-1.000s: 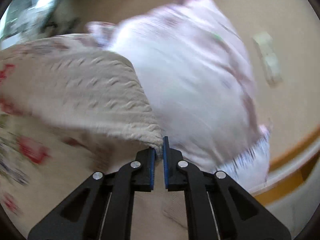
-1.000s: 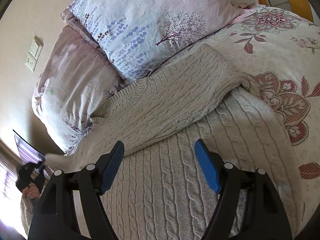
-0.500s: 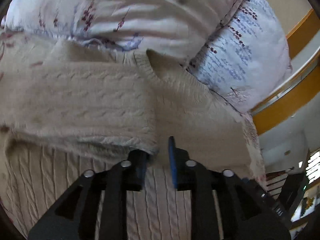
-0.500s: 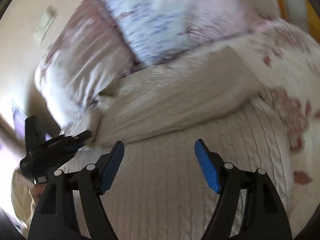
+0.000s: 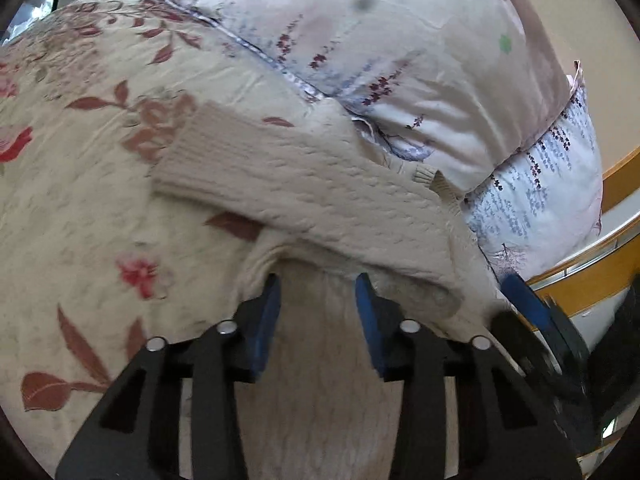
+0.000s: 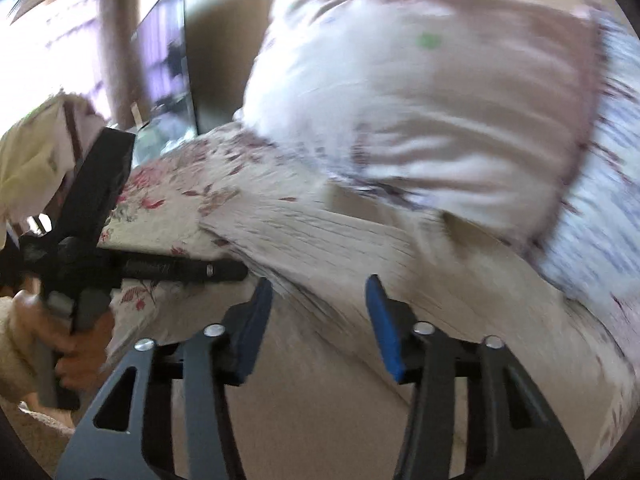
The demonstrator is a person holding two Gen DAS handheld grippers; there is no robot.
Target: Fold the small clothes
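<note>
Your sweater (image 5: 320, 184) lies on the quilt (image 5: 80, 184), against the pillows (image 5: 420, 60), one sleeve folded across it. Both claws, left (image 5: 318, 292) and right (image 6: 320, 292), are released and hold nothing. It's soft, thick knit, probably floppy: pinch the ribbed cuff or hem.

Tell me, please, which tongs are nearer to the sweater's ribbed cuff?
Left. The left tongs hover open beside the folded sleeve whose ribbed cuff points away; the right tongs, also open, sit farther along the sweater.
</note>
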